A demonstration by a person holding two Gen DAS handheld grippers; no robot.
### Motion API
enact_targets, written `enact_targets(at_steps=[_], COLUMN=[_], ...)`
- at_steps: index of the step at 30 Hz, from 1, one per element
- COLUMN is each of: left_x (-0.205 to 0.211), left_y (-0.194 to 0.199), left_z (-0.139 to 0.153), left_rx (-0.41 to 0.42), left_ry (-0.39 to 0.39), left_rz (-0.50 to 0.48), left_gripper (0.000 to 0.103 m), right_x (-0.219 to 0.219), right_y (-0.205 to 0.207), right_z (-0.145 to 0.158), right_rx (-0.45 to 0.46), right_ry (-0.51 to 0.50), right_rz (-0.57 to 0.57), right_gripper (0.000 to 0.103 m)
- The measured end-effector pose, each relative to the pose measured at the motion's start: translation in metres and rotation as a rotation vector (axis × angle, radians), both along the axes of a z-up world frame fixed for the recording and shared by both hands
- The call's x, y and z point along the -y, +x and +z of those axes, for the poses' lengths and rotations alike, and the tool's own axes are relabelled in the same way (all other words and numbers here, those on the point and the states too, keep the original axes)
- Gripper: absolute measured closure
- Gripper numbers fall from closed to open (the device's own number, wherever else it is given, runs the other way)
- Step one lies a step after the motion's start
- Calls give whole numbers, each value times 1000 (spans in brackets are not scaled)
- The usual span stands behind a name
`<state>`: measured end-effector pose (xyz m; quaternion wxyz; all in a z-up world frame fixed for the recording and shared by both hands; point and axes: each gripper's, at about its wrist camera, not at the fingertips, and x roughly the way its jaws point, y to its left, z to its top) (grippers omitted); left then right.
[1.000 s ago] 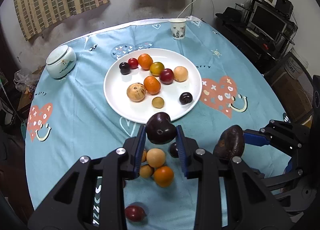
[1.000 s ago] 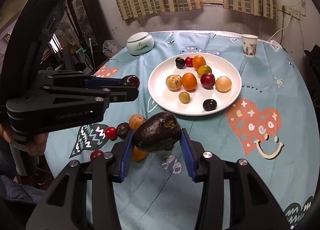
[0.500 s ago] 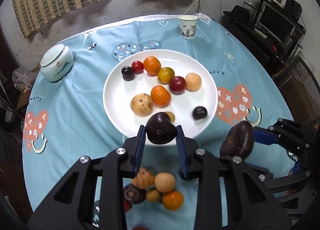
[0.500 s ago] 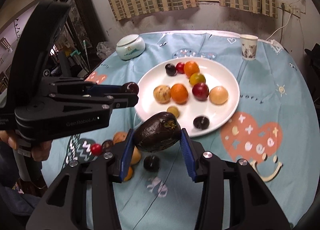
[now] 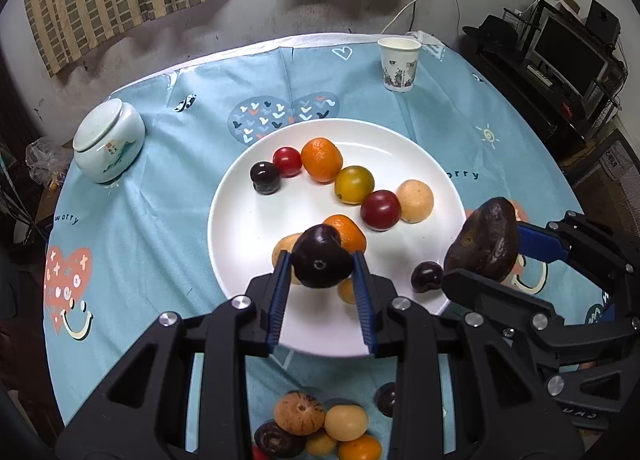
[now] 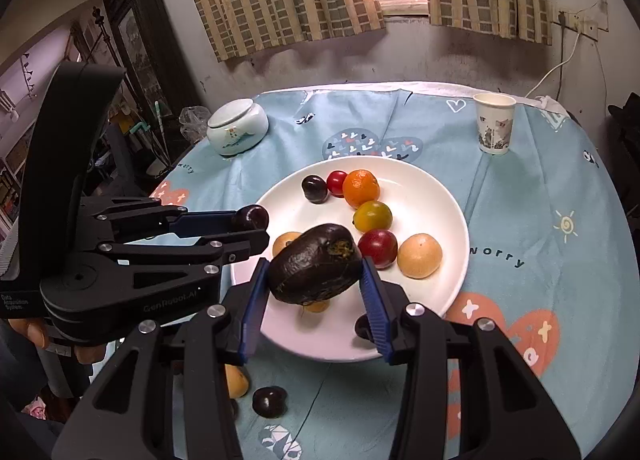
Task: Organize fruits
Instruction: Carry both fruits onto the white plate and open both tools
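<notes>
Holding a dark plum (image 5: 320, 262) clenched in my left gripper (image 5: 320, 280) above the white plate (image 5: 240, 220) at its 6 o'clock edge, I grip a wrinkled dark avocado (image 6: 314, 270) in my right gripper (image 6: 314, 284), just toward 3 o'clock.

Counts: 1 plate (image 5: 256, 220) carrying 9 fruits: 2 oranges (image 5: 321, 159), 2 dark plums (image 5: 265, 177), and one each of cherry tomato, yellow-green, red, tan and striped tan, plus a small yellow one half hidden. Loose on the desk (image 5: 160, 200): about 6 fruits (image 5: 320, 426). 2 claws, each with 1 dark fruit; also 1 cup (image 5: 399, 64), 1 jar (image 5: 107, 140).
</notes>
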<state>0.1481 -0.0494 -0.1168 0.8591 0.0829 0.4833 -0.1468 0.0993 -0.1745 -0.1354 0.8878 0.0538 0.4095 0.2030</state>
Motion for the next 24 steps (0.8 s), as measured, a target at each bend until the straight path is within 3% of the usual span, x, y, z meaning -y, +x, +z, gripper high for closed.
enact_targets(at_steps=[24], left_x=[-7], left_y=[61], left_z=[-33], left_rx=[-25], left_ry=[20], left_rz=[44], left_gripper=[72], right_x=[0], right_y=[72], right_z=[-44], right_rx=[-66], right_ry=[-58], right_rz=[1], right_gripper=[57])
